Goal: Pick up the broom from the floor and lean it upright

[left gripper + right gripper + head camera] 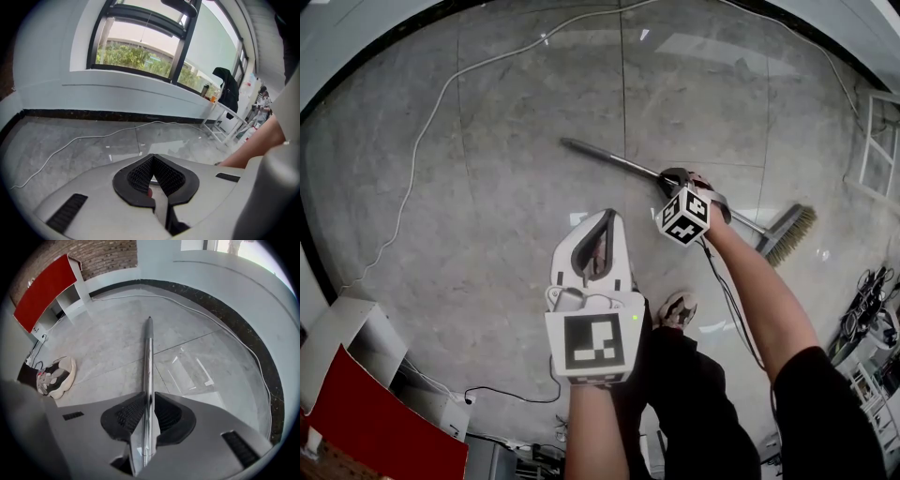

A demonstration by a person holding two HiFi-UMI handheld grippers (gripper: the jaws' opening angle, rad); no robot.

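On the floor (pixel 516 141) the right gripper (pixel 149 398) pinches the broom handle (pixel 148 357) — the left gripper (pixel 152 164) hangs pressed together, empty.

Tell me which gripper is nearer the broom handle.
Right. The right gripper is clamped on the broom handle; the left gripper hangs apart from it, shut and empty.

The broom (pixel 619 161) lies flat on the grey floor (pixel 487 187), its slim silver metal handle running diagonally from upper left to a grey head with straw-coloured bristles (pixel 794 234) at lower right.
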